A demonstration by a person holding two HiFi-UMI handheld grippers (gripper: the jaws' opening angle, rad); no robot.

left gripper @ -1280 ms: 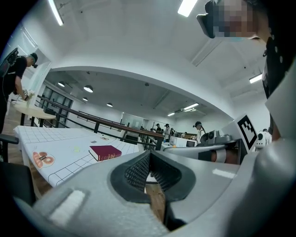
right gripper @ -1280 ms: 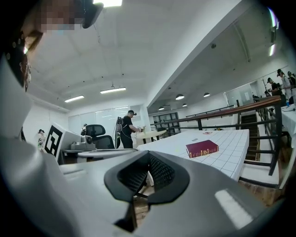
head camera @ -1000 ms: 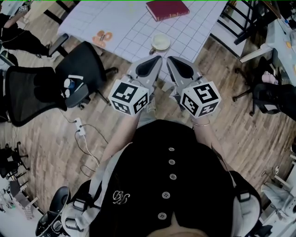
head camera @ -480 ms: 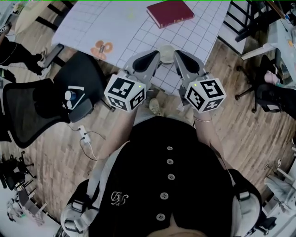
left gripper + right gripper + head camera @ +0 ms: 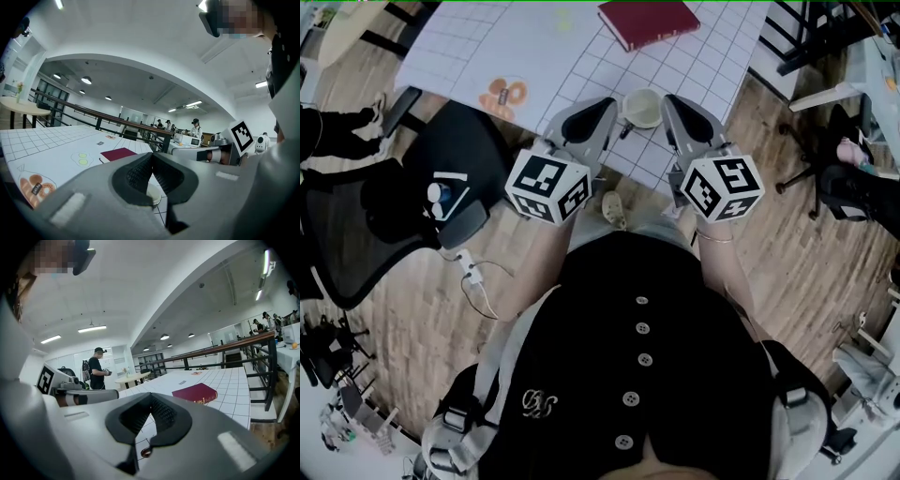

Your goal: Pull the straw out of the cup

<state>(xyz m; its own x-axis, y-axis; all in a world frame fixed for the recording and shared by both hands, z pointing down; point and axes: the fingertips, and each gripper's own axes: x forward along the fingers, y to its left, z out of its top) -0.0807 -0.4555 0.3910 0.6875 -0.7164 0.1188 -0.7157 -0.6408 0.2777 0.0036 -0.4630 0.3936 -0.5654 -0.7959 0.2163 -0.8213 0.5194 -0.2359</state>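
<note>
While the cup [image 5: 641,109] is sitting close to the near corner of the table [image 5: 534,56], the head view is showing the left gripper [image 5: 602,105] and the right gripper [image 5: 675,101] flanking it, each just beside its rim. A red book [image 5: 649,21] is lying toward the far edge. No straw is showing from up here.

Along the left gripper's jaws, the pads are pressing together with nothing between them, and the cup's pale rim is peeking out just below them.

Along the right gripper's jaws, the pads are likewise meeting on nothing, pointing over the table toward the book.

Judging by this, the reach is only beginning. One gripper needs opening to steady the cup's wall. The other needs opening too, then finding the straw, pinching it low and drawing straight up so the cup is not tipping.
</note>
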